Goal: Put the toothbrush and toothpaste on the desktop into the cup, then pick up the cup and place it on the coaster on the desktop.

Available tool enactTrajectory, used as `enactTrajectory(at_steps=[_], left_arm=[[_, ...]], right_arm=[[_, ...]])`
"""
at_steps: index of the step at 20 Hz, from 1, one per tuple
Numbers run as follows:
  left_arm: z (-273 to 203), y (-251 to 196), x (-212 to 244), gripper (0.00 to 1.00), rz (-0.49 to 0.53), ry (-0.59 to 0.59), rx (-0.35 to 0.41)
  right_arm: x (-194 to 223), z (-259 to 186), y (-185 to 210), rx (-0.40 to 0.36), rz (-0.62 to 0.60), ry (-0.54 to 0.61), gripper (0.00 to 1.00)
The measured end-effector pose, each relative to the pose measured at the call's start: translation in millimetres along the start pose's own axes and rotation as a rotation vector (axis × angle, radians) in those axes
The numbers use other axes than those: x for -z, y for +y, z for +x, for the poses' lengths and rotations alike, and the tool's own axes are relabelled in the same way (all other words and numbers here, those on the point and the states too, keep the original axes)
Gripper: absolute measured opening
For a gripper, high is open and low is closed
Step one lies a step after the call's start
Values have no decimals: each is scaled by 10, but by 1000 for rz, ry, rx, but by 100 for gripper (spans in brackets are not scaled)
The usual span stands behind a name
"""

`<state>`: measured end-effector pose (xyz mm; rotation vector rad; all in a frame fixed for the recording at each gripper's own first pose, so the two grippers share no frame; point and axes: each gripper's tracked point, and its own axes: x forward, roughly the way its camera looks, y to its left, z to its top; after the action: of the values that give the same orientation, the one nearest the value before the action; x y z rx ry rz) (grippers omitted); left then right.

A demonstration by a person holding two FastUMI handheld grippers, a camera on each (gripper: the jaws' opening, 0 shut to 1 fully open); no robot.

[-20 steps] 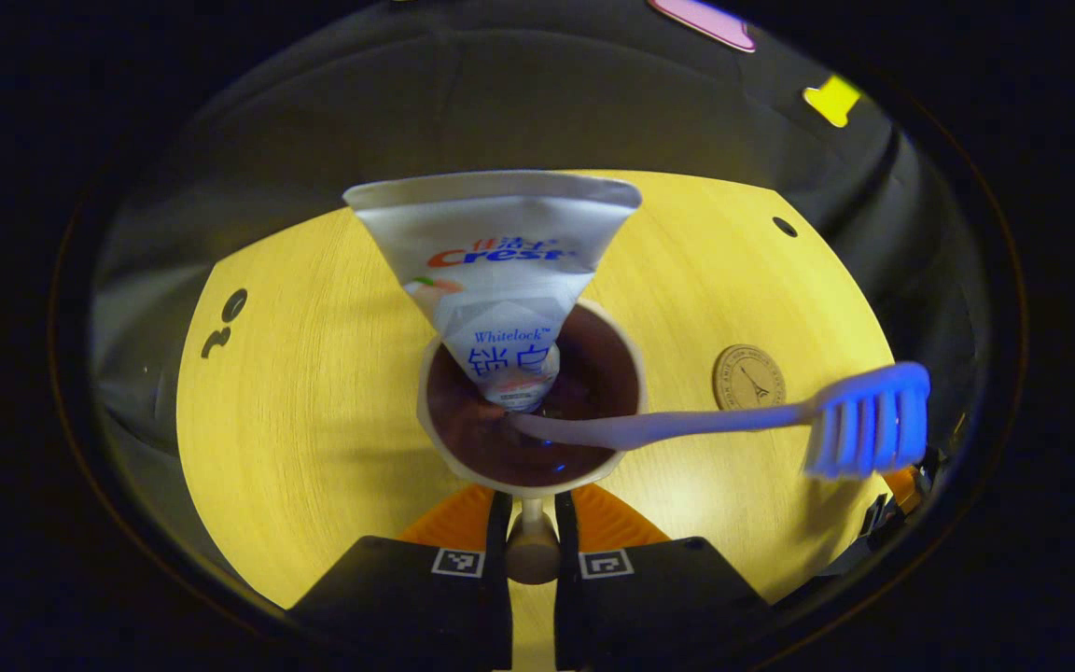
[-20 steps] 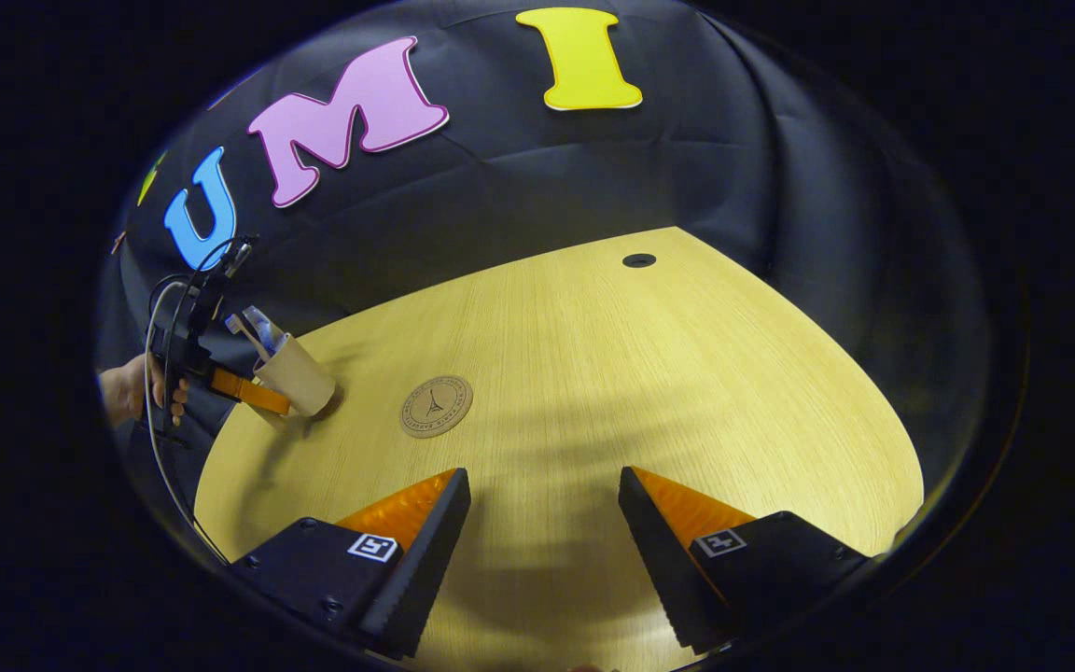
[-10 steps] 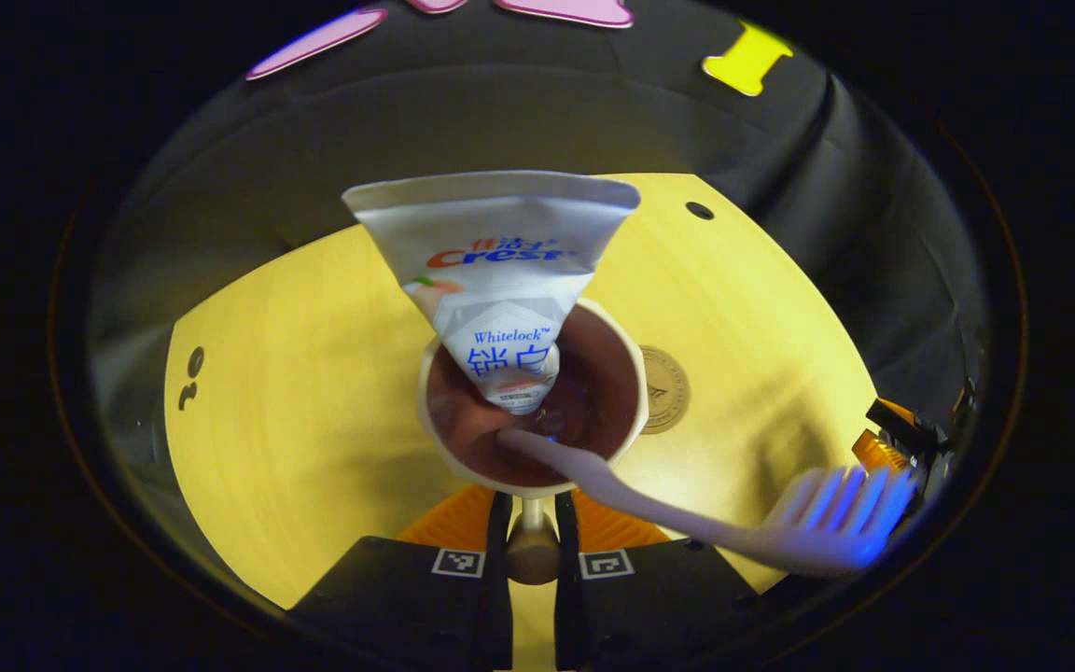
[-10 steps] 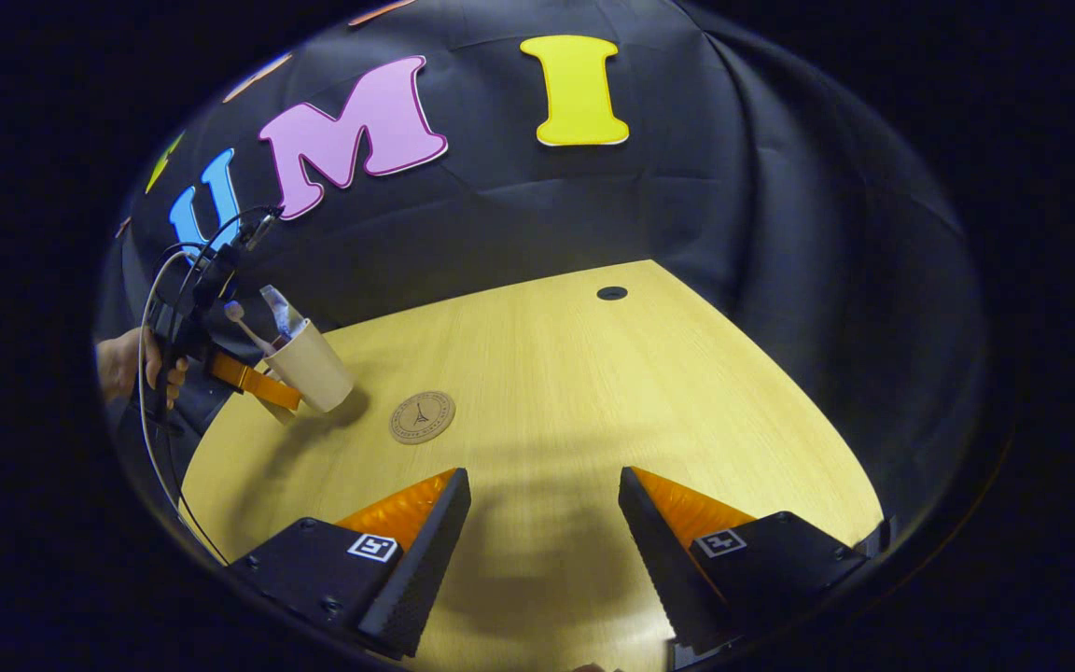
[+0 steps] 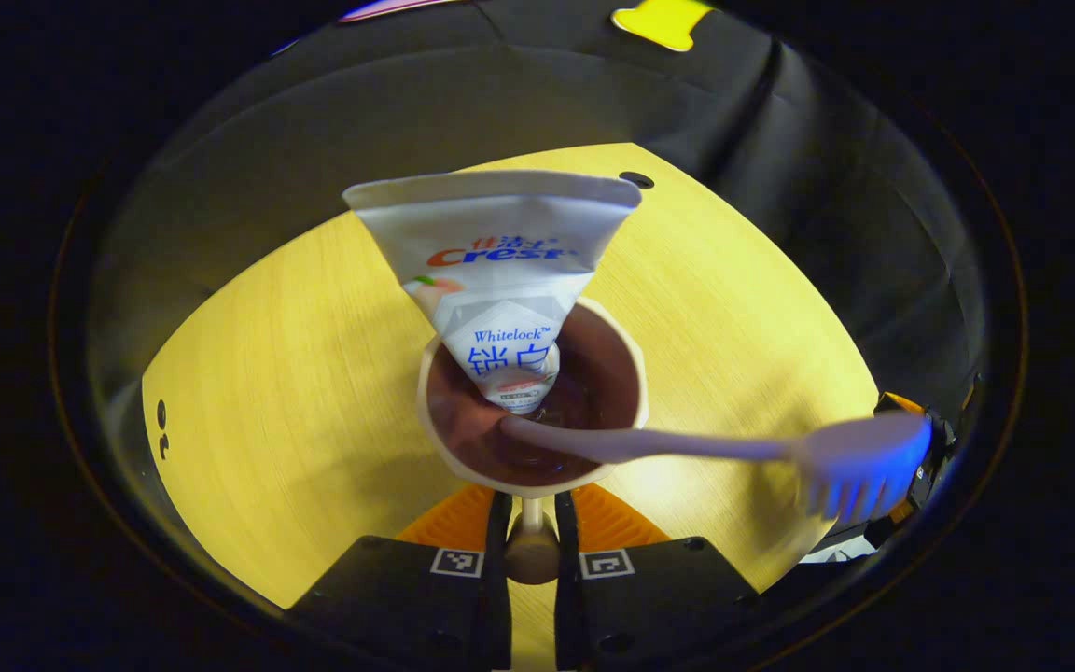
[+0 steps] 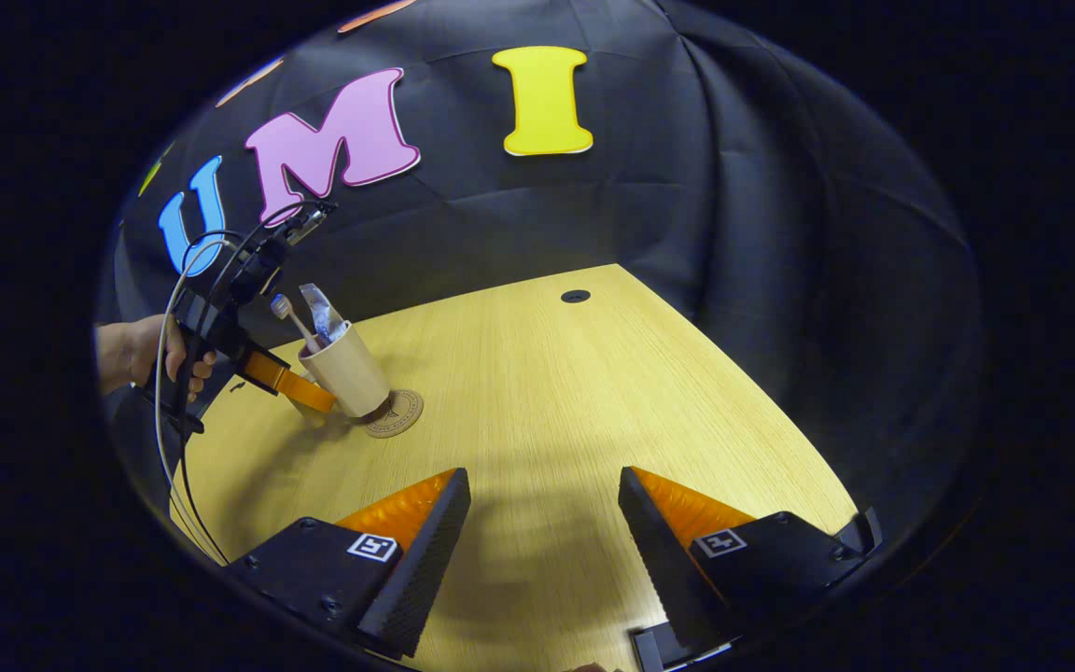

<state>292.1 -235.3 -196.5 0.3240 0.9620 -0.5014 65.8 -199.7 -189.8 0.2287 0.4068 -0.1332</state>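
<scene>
Carrying the beige, tapered paper cup [image 5: 532,397] by its near rim, left gripper [image 5: 530,546] jaws closed on that lip, 1 finger to each side of it. Gripping at the rim rather than around the body, probably to leave the cup's base free for setting down and to keep the jaws clear of what stands inside. Sitting right at the jaw tips, the cup's brown inside opening just ahead of them in the left gripper view.

Standing cap-down in the cup, the white, flat-crimped toothpaste tube [image 5: 498,280], leaning on the far wall with its wide crimped end uppermost. Lying across the near right rim, the pale plastic toothbrush [image 5: 715,448], handle end down in the cup and blue-white bristle head jutting out to the right, well past the rim. Looking loose there; liable to swing if the cup tips.

Hovering or resting over the round brown cork coaster [image 6: 395,413] on the yellow wooden desk [image 6: 593,392]: in the right gripper view, the cup's base overlapping the coaster's left part, tilted slightly; impossible to tell whether touching yet. Holding the left gripper's handle at the far left, a hand [image 6: 141,350].

Waiting over bare desk, right gripper [image 6: 545,523] with jaws spread wide apart, holding nothing, well apart from cup and coaster.

Judging the final step under way: both items in, cup nearly placed, needing centring and release.
</scene>
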Motion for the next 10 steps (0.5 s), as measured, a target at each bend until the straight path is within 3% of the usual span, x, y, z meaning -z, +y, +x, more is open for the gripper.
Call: enactTrajectory(at_steps=[3, 8, 9, 10], left_arm=[[43, -79, -21, 28, 29, 17, 7], [140, -120, 10, 19, 62, 47, -5], [153, -121, 27, 29, 66, 55, -10], [150, -110, -3, 26, 75, 45, -16]], right_arm=[[41, 64, -45, 6, 8, 18, 98], [55, 100, -139, 13, 26, 23, 98], [60, 110, -146, 14, 29, 25, 98], [60, 118, -151, 13, 30, 26, 98]])
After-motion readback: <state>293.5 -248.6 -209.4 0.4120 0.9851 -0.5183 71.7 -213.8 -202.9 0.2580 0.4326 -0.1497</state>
